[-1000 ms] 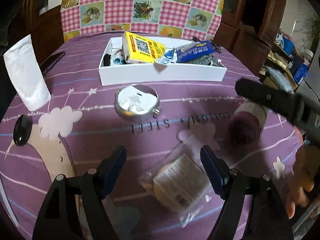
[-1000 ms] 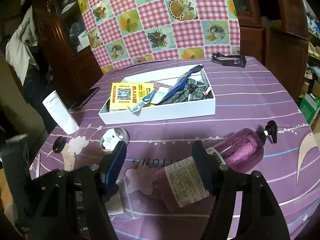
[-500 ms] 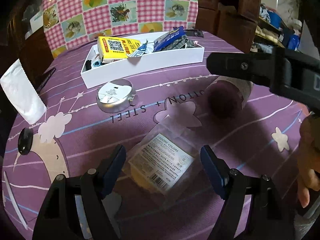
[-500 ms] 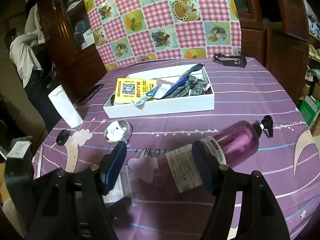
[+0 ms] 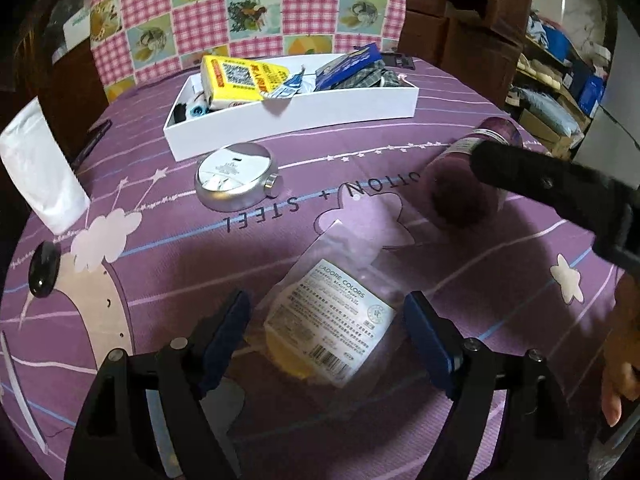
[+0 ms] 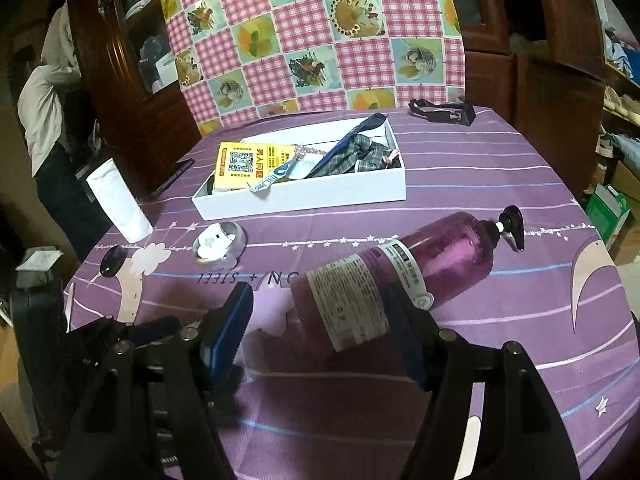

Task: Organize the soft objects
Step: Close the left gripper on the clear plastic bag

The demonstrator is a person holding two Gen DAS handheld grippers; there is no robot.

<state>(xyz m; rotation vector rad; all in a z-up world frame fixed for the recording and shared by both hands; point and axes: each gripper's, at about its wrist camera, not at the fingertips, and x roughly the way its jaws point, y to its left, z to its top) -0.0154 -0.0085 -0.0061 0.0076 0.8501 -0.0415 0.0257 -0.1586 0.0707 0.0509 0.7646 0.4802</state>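
Observation:
A clear bag with a yellow beauty puff [image 5: 328,328] lies on the purple cloth, between the open fingers of my left gripper [image 5: 326,340], which hovers just over it. A white box [image 5: 304,110] at the back holds a yellow pack [image 5: 240,80], plaid cloth and a blue item; it also shows in the right wrist view [image 6: 304,196]. My right gripper [image 6: 320,328] is open, its fingers on either side of the base of a lying purple pump bottle [image 6: 408,276].
A round silver tin [image 5: 236,180] sits in front of the box. A white paper roll [image 5: 40,168] stands at the left edge. A black oval object [image 5: 43,274] lies near it. A black strap [image 6: 442,112] lies behind the box.
My left gripper has moved closer over the puff bag, which now sits between its fingers. My right gripper has moved nearer to the bottle's base.

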